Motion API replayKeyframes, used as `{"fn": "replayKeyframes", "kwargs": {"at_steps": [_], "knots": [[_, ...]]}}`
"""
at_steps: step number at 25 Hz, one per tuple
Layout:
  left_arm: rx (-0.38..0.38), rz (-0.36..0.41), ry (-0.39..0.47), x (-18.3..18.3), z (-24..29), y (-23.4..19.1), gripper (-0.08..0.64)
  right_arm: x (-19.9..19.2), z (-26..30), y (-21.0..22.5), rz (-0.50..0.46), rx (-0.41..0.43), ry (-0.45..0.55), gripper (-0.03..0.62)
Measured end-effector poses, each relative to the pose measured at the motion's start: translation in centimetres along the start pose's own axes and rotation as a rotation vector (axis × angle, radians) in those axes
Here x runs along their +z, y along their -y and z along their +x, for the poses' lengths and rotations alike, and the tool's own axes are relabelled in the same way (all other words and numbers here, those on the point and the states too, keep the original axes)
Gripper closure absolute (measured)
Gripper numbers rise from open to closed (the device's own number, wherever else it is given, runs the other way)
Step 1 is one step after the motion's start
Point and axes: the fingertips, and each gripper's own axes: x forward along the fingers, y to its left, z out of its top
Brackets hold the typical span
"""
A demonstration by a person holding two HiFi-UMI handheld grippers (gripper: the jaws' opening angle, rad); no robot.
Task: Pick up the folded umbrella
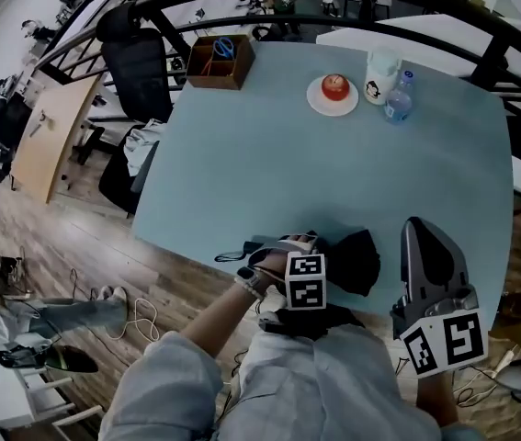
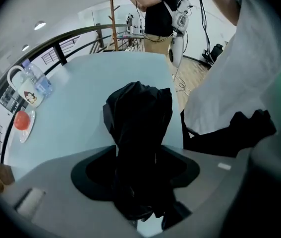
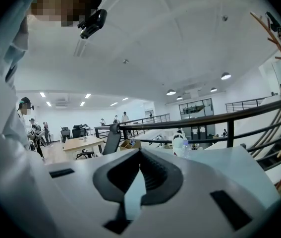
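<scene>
Left gripper view: left tongs (image 2: 136,168) spread wide, straddling the folded umbrella (image 2: 139,114) lying left-to-right along the worktop's (image 2: 81,98) near edge, while the right tongs (image 3: 139,152), closed and empty, hover to its right.

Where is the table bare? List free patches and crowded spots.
Free: the light blue table's wide middle, between the brown wooden box at the far left corner and the black folded umbrella at the near edge. Crowded: far side, white plate with red apple, white mug, clear plastic bottle; near edge, left tongs straddling the umbrella.
</scene>
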Motion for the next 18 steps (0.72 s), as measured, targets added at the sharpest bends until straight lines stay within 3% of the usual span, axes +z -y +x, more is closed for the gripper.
{"fn": "replayKeyframes", "kwargs": {"at_steps": [4,9,14,18], "knots": [[-0.06,0.014,-0.053,0.0,1.0,0.6,0.322,-0.1,0.9,0.9,0.009,0.044,-0.007,0.594],[-0.078,-0.012,-0.068,0.0,1.6,0.6,0.31,-0.2,1.5,2.1,0.013,0.083,-0.021,0.594],[-0.067,0.028,-0.16,-0.5,3.1,0.4,0.286,-0.1,1.4,4.2,0.005,0.07,-0.029,0.594],[-0.094,0.035,-0.176,-0.5,4.0,0.7,0.268,-0.2,0.8,5.2,0.004,0.055,-0.031,0.594]]}}
